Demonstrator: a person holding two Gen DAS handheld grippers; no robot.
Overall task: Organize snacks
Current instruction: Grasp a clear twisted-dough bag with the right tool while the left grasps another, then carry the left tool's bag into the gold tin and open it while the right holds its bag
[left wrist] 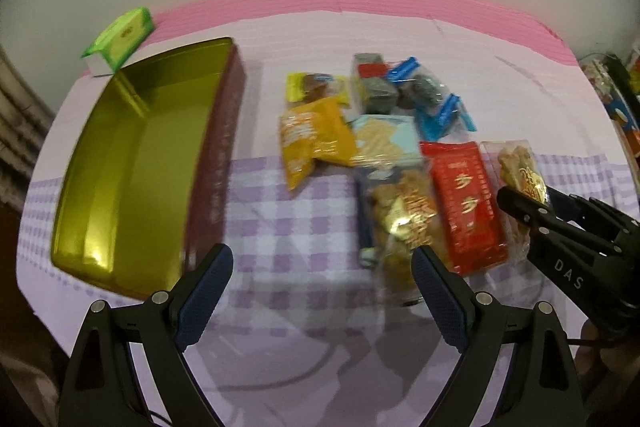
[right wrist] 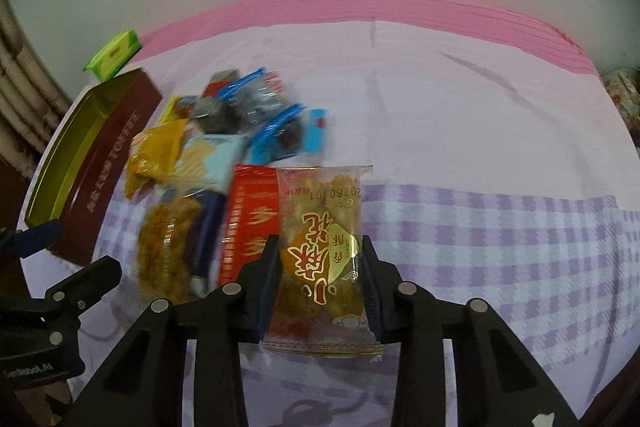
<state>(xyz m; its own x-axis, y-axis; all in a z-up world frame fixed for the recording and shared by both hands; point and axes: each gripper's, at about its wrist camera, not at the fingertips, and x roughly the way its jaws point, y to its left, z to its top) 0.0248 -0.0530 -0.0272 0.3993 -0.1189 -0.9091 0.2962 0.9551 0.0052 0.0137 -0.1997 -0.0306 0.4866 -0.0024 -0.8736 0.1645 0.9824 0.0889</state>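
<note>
My right gripper (right wrist: 320, 291) pinches the clear snack pack (right wrist: 322, 239) bound for the tin (right wrist: 60, 163) at left, left gripper (left wrist: 320, 291) spread empty.

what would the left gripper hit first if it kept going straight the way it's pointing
Probably the bare checked cloth. The left gripper is open and aimed at the gap between the gold tin and the clear snack pack. Its right finger runs close to that pack, though depth is unclear.

black tongs (left wrist: 322, 291), blue ribbed pads (left wrist: 440, 301) (silver screws), white lettering
</note>
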